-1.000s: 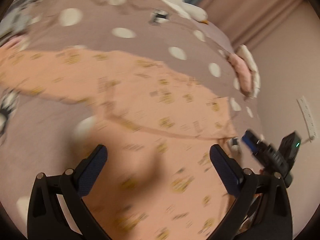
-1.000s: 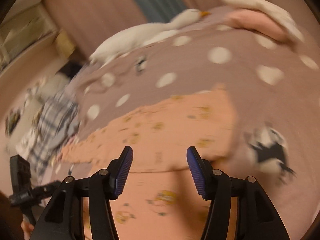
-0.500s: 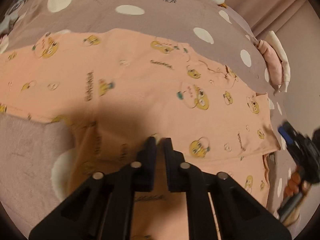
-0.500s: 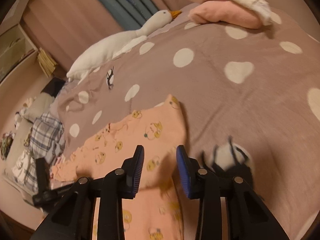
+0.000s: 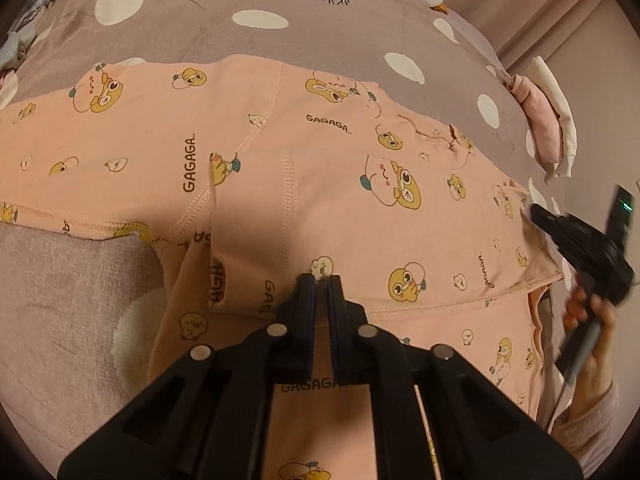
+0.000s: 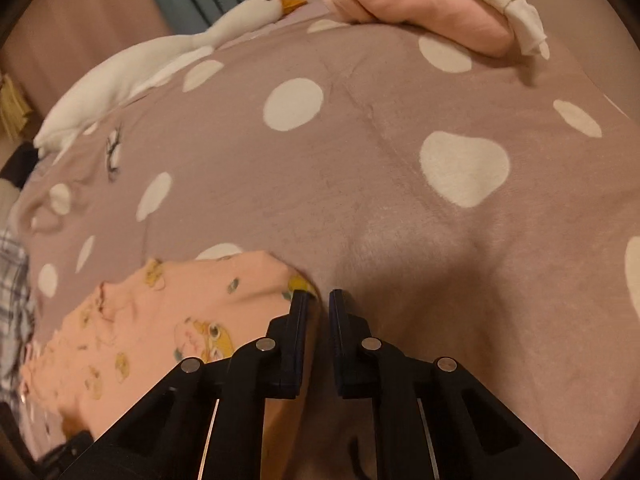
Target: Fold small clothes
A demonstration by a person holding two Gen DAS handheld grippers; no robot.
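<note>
Broadly, a mauve bedspread (image 5: 248, 52) with white dots covers the bed and fills both views. On it lies the peach garment (image 5: 360, 208) printed with yellow ducks and "GAGAGA"; the left wrist view shows it spread wide with one layer folded over another, while the right wrist view catches only one corner of it (image 6: 168, 312) at lower left. Only the right view shows the white goose plush (image 6: 160, 60) in full, beside blue curtains; the left view catches just its head. A folded pink and cream pile (image 6: 436, 4) sits at the bed's far edge in both. The left gripper (image 5: 320, 280) has its jaws pinched together on the garment's folded edge. The right gripper (image 6: 318, 296) has its jaws nearly together at the garment's corner; whether cloth sits between them cannot be told. The left view alone shows the right gripper (image 5: 580, 248) from outside, in the person's hand (image 5: 592, 320).
</note>
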